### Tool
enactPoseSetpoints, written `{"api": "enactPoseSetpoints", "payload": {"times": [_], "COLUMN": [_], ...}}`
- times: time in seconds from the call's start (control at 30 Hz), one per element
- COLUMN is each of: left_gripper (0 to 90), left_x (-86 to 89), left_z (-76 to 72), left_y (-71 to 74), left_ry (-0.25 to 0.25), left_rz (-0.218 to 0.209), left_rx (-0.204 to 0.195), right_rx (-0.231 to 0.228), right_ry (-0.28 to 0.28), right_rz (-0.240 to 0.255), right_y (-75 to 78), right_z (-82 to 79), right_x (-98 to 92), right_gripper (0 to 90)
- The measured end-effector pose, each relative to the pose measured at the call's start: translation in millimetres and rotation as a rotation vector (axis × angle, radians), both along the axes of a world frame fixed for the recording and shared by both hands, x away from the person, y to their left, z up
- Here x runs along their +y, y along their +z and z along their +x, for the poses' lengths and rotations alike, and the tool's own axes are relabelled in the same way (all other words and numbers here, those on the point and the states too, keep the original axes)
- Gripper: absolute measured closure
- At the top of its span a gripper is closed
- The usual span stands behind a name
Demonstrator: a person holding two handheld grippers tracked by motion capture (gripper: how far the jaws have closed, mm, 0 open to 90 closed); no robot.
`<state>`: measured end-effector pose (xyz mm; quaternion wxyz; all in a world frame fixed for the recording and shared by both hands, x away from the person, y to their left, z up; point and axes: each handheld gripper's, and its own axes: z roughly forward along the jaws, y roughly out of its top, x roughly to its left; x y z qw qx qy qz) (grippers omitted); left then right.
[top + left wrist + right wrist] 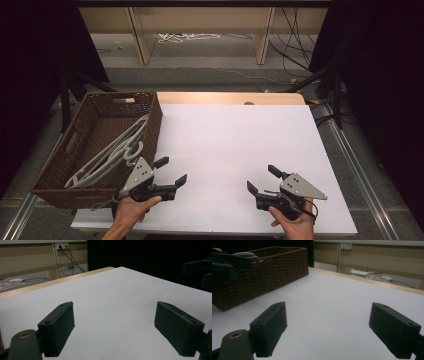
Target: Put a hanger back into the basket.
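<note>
At the left edge of the worktop (pixel 235 135) sits a brown wicker basket (pixel 150 125), and the white plastic hangers (pixel 112 152) lie piled inside it, slanting from the near left corner up toward the far right wall. Those hangers look like the things to work on, since your left gripper (pixel 170 172) is just beside the basket's near right corner. Both grippers hover low over bare white worktop, holding nothing and touching nothing.

To do this step well, I'd say lift your left gripper above the basket rim before you go in, rather than brushing the weave. Aim for one hanger's neck near the hook, where it stands clear of the others; the pile looks tangled, so a grab in the middle may drag several up together. Bring your right gripper (pixel 262 180) closer so it can steady the basket or take the hanger.

Your left fingers (pixel 60 327) stand wide apart with only worktop between them. Your right fingers (pixel 270 328) are spread just as wide and empty.
</note>
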<state>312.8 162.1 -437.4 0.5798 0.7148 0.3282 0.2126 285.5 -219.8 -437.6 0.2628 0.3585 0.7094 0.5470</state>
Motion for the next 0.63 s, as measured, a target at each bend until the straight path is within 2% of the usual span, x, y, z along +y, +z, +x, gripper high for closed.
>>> {"api": "enactPoseSetpoints", "payload": {"times": [0.1,0.13,0.27,0.4,0.63], "left_gripper": [16.0,16.0,16.0,16.0,16.0], "left_x": [1.2,0.8,-0.5,-0.3,-0.1], "left_z": [0.8,1.6,0.3,0.5,0.8], "left_y": [0.0,-0.6,-0.9,-0.8,-0.7], "left_ry": [-0.001,-0.006,0.001,-0.005,-0.003], "left_rz": [0.007,-0.002,0.001,0.015,0.010], "left_rx": [-0.003,-0.007,0.011,0.001,0.002], "right_rx": [0.006,0.008,0.008,0.009,0.004], "right_ry": [-0.004,-0.003,-0.004,-0.004,0.002], "right_rz": [-0.010,-0.010,-0.009,-0.008,0.001], "right_y": [0.6,0.4,0.4,0.4,-0.4], "right_z": [-0.5,-0.5,-0.4,-0.4,0.7], "right_x": [0.2,0.3,0.3,0.5,0.8], "right_gripper": [15.7,15.7,15.7,15.7,15.7]}}
